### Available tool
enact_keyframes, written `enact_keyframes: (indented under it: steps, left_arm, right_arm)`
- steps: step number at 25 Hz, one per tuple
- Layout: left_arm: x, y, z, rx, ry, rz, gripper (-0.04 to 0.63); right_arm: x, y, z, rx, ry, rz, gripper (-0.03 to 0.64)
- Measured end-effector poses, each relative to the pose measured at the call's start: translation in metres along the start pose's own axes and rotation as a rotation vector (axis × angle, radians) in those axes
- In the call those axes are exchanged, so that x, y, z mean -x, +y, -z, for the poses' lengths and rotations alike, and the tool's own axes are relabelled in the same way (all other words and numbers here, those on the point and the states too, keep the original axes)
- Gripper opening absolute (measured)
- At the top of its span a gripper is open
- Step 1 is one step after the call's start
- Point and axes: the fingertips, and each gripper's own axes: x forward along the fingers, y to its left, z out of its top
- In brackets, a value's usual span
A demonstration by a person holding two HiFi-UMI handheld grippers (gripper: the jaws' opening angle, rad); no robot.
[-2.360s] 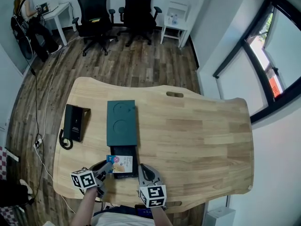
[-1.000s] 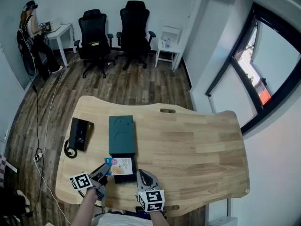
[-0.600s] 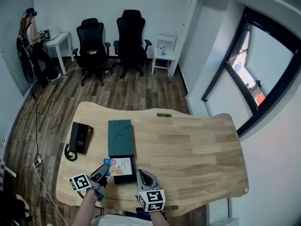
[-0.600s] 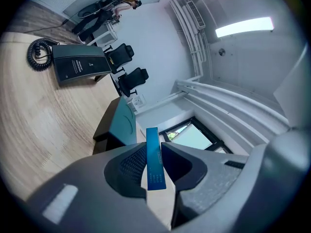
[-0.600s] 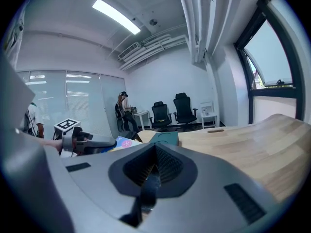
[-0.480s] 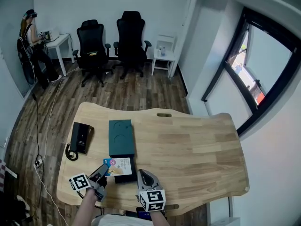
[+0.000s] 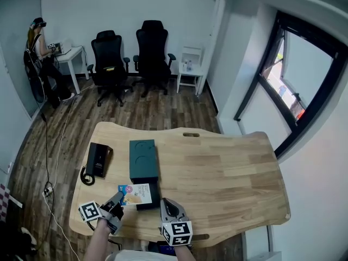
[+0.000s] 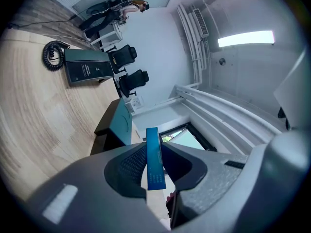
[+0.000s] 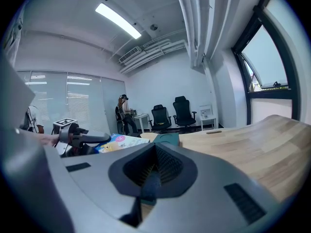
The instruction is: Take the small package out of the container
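**Package gripped by one edge, just clear of the box**

The left gripper (image 7: pixel 116 199) had its jaws part-closed on the thin blue edge of the small package (image 8: pixel 155 161), which stuck out flat ahead of the jaws and to their right. It hung over the dark open end of the green box (image 7: pixel 143 157), not yet carried away from it.

The main risk looked like a slip. The pads held only a narrow strip of a flat, light pack, so a quick swing or tilt could have let it pivot or drop back into the box. Dragging it low could also have caught its far corner on the box wall.

The right gripper (image 9: pixel 148 176) sat just to the right of the box's open end, jaws together on nothing, near enough for the package to brush it. A desk phone (image 7: pixel 99 159) with a coiled cord lay well ahead and to the left of the left gripper, out of the way. The table (image 7: pixel 228 167) to the right was bare.
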Motion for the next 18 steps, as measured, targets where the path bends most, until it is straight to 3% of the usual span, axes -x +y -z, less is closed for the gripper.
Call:
enact_keyframes:
  steps: [14,18]
  left_arm:
    - [0.009,-0.029,-0.004,-0.028,-0.017,0.043,0.097]
    - [0.008,-0.036,-0.001,-0.072,0.002,0.032,0.097]
  right_arm:
    - [0.005,0.008,-0.018,-0.01,-0.047,-0.014,0.003]
    - [0.006,0.008,-0.019,-0.005,-0.049,-0.014,0.003]
